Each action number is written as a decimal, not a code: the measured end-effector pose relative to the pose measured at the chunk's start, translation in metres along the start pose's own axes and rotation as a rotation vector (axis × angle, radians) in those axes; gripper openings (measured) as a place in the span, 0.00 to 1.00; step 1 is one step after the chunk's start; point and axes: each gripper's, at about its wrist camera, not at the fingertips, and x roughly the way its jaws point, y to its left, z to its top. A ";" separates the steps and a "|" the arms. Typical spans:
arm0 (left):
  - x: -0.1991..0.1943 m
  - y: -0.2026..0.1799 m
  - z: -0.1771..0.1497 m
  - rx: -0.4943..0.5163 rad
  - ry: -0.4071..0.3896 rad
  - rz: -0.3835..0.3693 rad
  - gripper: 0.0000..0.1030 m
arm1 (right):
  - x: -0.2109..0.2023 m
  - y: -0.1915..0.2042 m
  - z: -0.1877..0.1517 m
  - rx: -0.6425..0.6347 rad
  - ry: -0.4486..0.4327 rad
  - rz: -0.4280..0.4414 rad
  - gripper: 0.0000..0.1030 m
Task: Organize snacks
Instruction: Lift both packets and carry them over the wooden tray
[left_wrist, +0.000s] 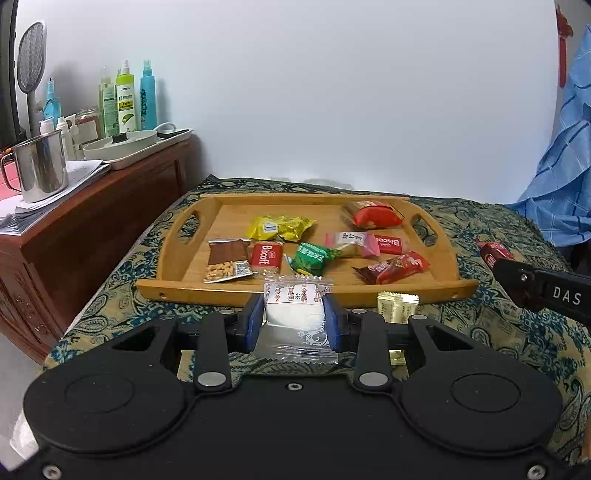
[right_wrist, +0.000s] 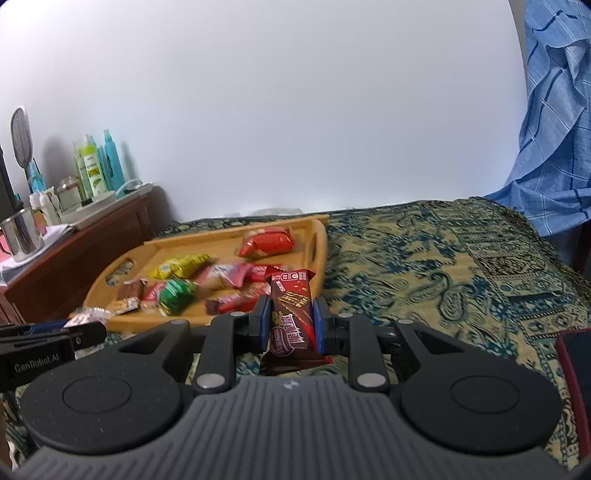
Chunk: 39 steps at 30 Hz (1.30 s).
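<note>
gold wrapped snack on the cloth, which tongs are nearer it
Left. The gold snack lies just right of the left tongs, before the tray. The right tongs are farther right and back.

A plain white wall (left_wrist: 314, 92) rises ahead of the tool behind a surface draped in a teal-and-tan paisley cloth (right_wrist: 424, 258), with a dark wooden cabinet (left_wrist: 92, 221) off to its left carrying spray bottles (left_wrist: 125, 99) and a steel mug (left_wrist: 42, 166), and blue checked fabric (right_wrist: 554, 129) hanging at the right.
</note>
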 end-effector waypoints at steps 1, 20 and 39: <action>0.000 0.002 0.001 -0.001 0.002 0.000 0.32 | 0.001 0.002 0.002 0.002 -0.001 0.004 0.27; 0.010 0.042 0.040 -0.010 -0.003 0.021 0.32 | 0.020 0.045 0.048 0.078 -0.042 0.066 0.27; 0.071 0.072 0.086 -0.005 -0.009 0.025 0.32 | 0.086 0.060 0.074 0.099 -0.072 0.109 0.27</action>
